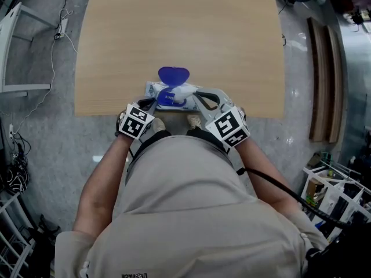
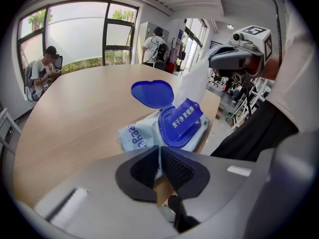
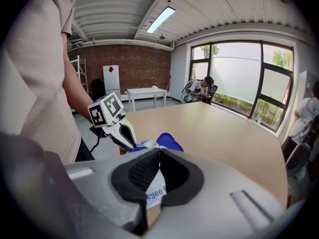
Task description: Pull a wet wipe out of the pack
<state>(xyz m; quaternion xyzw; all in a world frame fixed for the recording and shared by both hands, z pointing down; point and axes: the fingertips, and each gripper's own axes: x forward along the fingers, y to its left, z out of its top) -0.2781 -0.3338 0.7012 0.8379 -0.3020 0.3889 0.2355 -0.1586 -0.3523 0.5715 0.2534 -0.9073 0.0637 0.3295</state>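
Pack (image 1: 168,95) sits mid near edge of desk (image 1: 179,33), lid (image 1: 173,74) flipped open. Left gripper (image 1: 149,102) fingers clenched on the pack's end, pinning it. Right gripper (image 1: 200,99) fingers clamped on wet wipe (image 2: 192,83) rising from the opening. The wipe looks limp, damp and easy to tear, so grip it low. The pack is probably light and will lift unless held.

Left gripper (image 1: 148,102) on wipe pack (image 1: 167,101), right gripper (image 1: 197,96) on wet wipe (image 1: 184,90)

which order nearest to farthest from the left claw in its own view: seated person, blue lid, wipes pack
1. wipes pack, held in the left claw
2. blue lid, standing open just behind
3. seated person, far left in the background
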